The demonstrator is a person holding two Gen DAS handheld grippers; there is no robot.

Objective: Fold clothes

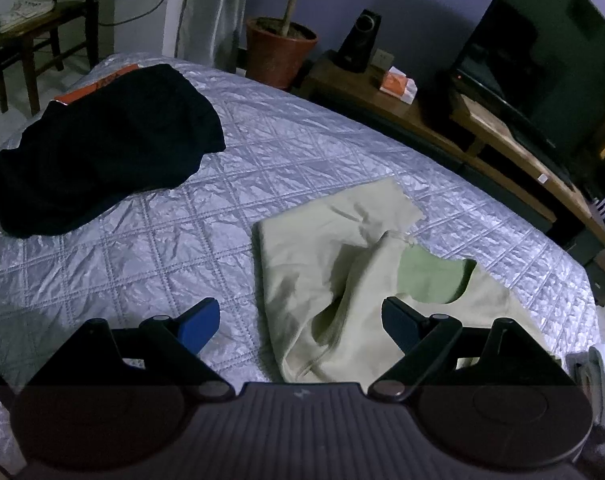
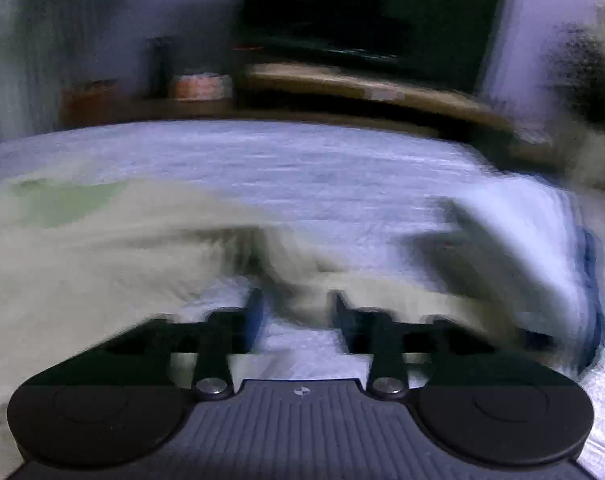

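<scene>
A pale yellow-green garment (image 1: 342, 248) lies crumpled on the silver quilted bedspread (image 1: 262, 128), its greener inside showing at the neck opening. My left gripper (image 1: 298, 320) hovers open over the garment's near edge, its blue-padded fingers (image 1: 200, 320) wide apart with nothing gripped. A black garment (image 1: 102, 148) lies bunched at the far left of the bed. The right wrist view is blurred: the same pale garment (image 2: 102, 260) spreads across the left, and my right gripper (image 2: 296, 312) stands open just above a fold of it, the pads clear of the cloth.
An orange flat item (image 1: 98, 84) pokes out from under the black garment. Beyond the bed stand a terracotta plant pot (image 1: 280, 50), a low wooden bench (image 1: 382, 96) with a speaker (image 1: 360, 40), a dark TV (image 1: 542, 60) and a wooden chair (image 1: 34, 28).
</scene>
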